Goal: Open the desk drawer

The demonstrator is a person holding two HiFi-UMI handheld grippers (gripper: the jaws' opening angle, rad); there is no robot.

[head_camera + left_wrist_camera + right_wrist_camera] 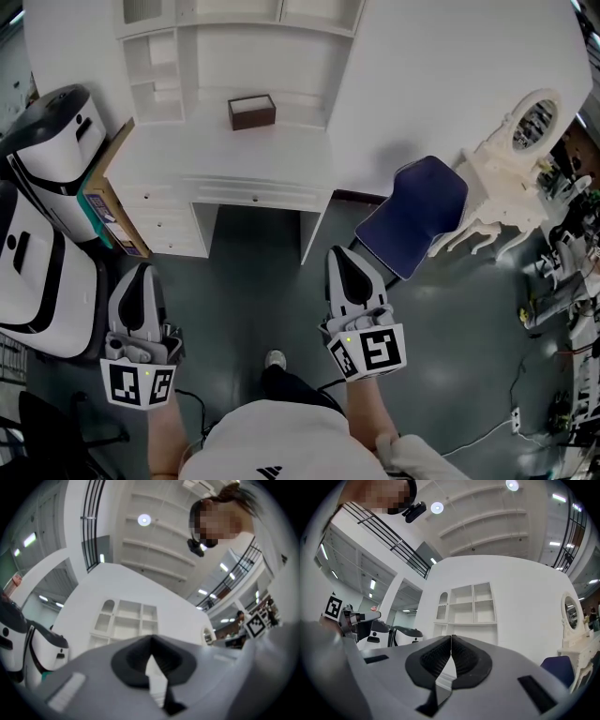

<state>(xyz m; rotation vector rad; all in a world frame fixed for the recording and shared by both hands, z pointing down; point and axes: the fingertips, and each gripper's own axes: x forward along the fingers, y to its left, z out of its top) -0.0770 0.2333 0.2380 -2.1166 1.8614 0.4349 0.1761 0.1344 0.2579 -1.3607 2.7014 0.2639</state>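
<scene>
A white desk (225, 155) with a shelf hutch stands against the white wall ahead. Its shallow centre drawer (255, 195) under the desktop is closed and has a small knob. My left gripper (141, 274) hangs over the grey floor in front of the desk's left pedestal, well short of it. To the right of the knee space, my right gripper (340, 255) is also short of the desk. Both are shut with nothing in them. The left gripper view shows shut jaws (151, 640) below the hutch (124, 620). The right gripper view shows shut jaws (451, 638) below the hutch (466, 604).
A small brown box (251, 111) sits on the desktop. The left pedestal has side drawers (171, 223). A blue chair (414, 214) and a white vanity table with a mirror (511, 164) stand to the right. White machines (42, 155) and a cardboard box (105, 202) crowd the left.
</scene>
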